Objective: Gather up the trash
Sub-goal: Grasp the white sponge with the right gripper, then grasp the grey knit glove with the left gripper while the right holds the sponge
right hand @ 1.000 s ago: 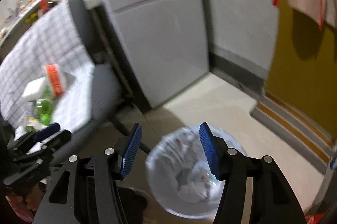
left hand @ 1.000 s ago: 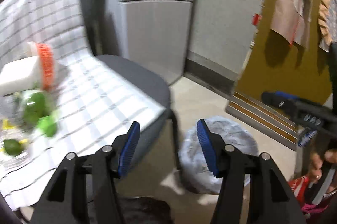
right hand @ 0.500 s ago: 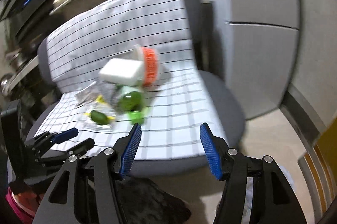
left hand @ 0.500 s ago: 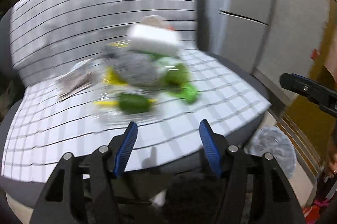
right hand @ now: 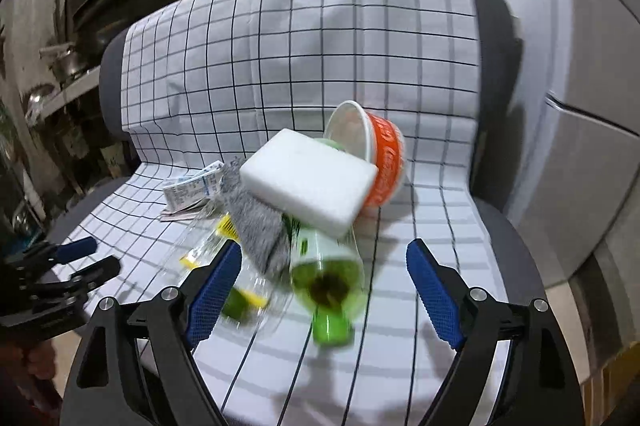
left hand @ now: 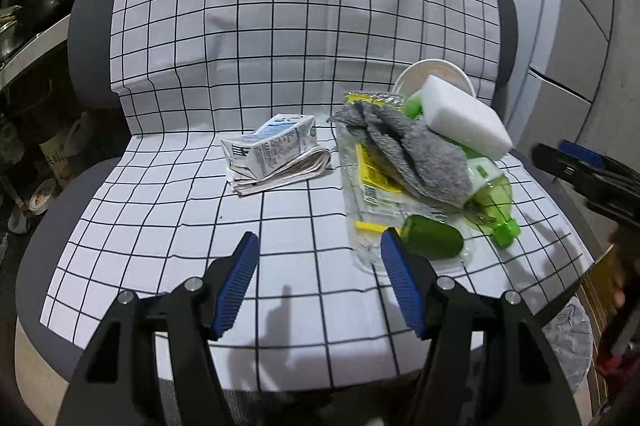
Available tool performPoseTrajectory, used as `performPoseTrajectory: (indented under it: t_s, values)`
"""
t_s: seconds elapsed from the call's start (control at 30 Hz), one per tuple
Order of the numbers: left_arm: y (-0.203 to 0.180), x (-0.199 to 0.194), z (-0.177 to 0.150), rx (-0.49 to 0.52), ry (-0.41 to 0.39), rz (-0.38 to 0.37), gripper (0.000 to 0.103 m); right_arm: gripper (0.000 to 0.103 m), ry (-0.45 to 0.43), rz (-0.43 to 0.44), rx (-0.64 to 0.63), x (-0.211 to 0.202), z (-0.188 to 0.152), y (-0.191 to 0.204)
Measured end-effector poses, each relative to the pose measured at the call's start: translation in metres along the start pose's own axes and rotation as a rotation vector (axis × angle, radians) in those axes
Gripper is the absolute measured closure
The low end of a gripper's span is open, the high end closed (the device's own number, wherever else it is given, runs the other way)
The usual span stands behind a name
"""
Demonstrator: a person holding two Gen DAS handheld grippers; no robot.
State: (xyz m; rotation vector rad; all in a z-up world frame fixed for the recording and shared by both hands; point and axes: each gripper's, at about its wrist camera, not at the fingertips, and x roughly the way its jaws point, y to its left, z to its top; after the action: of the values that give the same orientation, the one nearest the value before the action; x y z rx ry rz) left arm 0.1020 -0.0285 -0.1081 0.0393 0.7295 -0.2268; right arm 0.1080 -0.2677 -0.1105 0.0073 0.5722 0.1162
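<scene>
Two tools up over the chair seat, both empty. Left tool: jaws part open, nothing between the pads, bare checked cloth under them. Right tool: jaws opening, wide now, nothing gripped; the green bottle lies on the cloth in line with the gap, pads not on it.

Trash is all on the chair, on the cloth-covered seat, heaped toward its right side:
- white foam block on top, tilted, resting on the bottle and the grey rag
- grey rag draped over the clear plastic wrapper with yellow print
- green bottle lying on its side, cap toward the seat's front edge
- dark green lump on the wrapper's near end, just beside the left tool's right pad; can't tell what it is
- orange paper cup tipped on its side behind the block, mouth facing left, touching the block
- milk carton, flattened, sitting on folded paper, left of the heap and apart from it

Bin with clear liner on the floor at the chair's front right corner, only partly in view. Right wrist frame is motion-blurred near the bottle.
</scene>
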Motion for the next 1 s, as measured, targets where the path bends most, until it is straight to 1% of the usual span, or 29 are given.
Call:
performPoseTrajectory:
  t_s: [0.07, 0.2, 0.27, 0.3, 0.33, 0.37, 0.43, 0.5, 0.57, 0.67, 0.73, 0.83, 0.9, 1.0]
  values:
    - [0.003, 0.004, 0.001, -0.002, 0.008, 0.005, 0.041, 0.022, 0.023, 0.007, -0.003, 0.022, 0.006, -0.004]
    - [0.007, 0.013, 0.003, -0.013, 0.020, 0.005, 0.041, 0.026, 0.061, 0.018, 0.002, 0.051, 0.011, -0.008]
    - [0.008, 0.014, 0.003, -0.017, 0.025, 0.009, 0.041, 0.031, 0.077, 0.018, -0.012, 0.060, 0.011, -0.006]
    - [0.010, 0.015, 0.002, -0.020, 0.027, 0.012, 0.041, 0.039, 0.082, 0.018, -0.021, 0.063, 0.011, -0.003]
    - [0.011, 0.015, 0.002, -0.022, 0.028, 0.014, 0.041, 0.049, 0.083, 0.020, -0.026, 0.063, 0.011, -0.002]
    - [0.011, 0.014, 0.002, -0.024, 0.028, 0.015, 0.041, 0.055, 0.084, 0.024, -0.031, 0.062, 0.011, 0.000]
    - [0.012, 0.012, 0.001, -0.026, 0.029, 0.018, 0.041, 0.061, 0.055, 0.028, -0.035, 0.052, 0.011, 0.004]
    - [0.011, 0.008, 0.002, -0.025, 0.026, 0.015, 0.041, 0.064, 0.007, 0.030, -0.030, 0.033, 0.012, 0.006]
    - [0.008, 0.005, 0.003, -0.021, 0.022, 0.006, 0.041, 0.065, -0.037, 0.021, -0.008, 0.009, 0.015, 0.004]
    - [-0.003, 0.003, 0.010, -0.003, 0.014, -0.024, 0.041, 0.064, -0.085, -0.025, 0.016, -0.023, 0.016, -0.001]
    - [-0.015, 0.006, 0.018, 0.014, 0.012, -0.049, 0.041, 0.064, -0.104, -0.046, 0.042, -0.045, 0.011, -0.007]
    - [-0.032, 0.017, 0.032, 0.027, 0.016, -0.089, 0.041, 0.063, -0.114, -0.057, 0.068, -0.063, 0.002, -0.015]
    - [-0.045, 0.027, 0.043, 0.023, 0.030, -0.130, 0.041, 0.063, -0.119, -0.060, 0.081, -0.071, -0.005, -0.020]
    - [-0.062, 0.045, 0.055, 0.023, 0.055, -0.169, 0.041, 0.062, -0.128, -0.083, 0.087, -0.079, -0.012, -0.026]
